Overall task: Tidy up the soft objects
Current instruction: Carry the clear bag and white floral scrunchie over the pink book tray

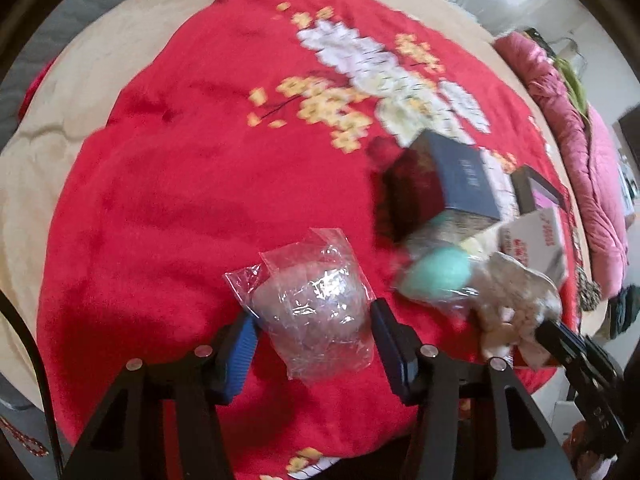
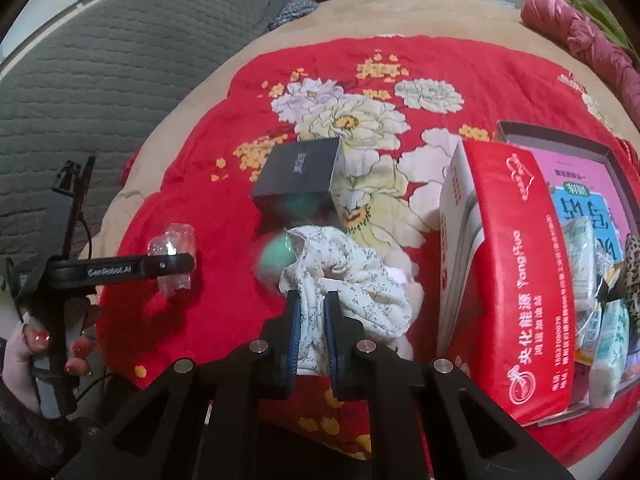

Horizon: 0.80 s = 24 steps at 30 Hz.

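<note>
Clear plastic bag (image 1: 316,312) sits between the left gripper (image 1: 314,334) fingers, which grip its sides above the red blanket (image 1: 180,200). Right gripper (image 2: 311,320) fingers are clamped on a floral cloth (image 2: 352,276). Only the right view shows the red carton (image 2: 516,272).

Right gripper (image 2: 311,312) at lower centre, jaws clamped on white floral cloth (image 2: 348,276). Green ball (image 2: 274,260), blurred, just left of cloth. Dark box (image 2: 298,180) above it on red flowered blanket (image 2: 208,216). Left gripper (image 2: 176,262) at left edge, around clear plastic bag (image 2: 172,246). Red carton (image 2: 516,280) at right.
</note>
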### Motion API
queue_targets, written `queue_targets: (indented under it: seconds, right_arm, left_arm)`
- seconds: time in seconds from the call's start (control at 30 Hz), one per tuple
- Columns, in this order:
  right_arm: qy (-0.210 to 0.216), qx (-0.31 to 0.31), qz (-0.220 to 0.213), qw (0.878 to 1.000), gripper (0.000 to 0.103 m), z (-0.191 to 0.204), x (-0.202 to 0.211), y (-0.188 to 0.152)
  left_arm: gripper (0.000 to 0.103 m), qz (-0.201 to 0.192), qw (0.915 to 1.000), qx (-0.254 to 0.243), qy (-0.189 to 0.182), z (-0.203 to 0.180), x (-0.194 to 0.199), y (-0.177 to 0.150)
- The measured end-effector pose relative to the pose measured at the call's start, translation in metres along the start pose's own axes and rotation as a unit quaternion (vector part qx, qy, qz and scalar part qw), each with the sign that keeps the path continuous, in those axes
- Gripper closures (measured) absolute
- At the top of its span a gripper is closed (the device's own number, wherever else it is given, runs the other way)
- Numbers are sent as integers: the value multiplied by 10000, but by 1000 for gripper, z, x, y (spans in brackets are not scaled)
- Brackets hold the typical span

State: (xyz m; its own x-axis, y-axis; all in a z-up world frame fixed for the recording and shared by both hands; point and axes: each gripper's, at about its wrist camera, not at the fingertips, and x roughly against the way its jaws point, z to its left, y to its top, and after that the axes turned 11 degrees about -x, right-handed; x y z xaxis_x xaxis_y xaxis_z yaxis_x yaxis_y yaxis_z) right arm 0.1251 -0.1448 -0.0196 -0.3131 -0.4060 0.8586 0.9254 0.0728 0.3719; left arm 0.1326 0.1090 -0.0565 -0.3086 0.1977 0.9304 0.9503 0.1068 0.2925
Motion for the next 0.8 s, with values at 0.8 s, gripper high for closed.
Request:
queue_targets:
  seconds: [0.8]
  right_arm:
    - [185, -145, -998, 9947, 91, 1, 84, 28]
  left_arm:
    - [48, -789, 9912, -1057, 55, -101, 97, 11]
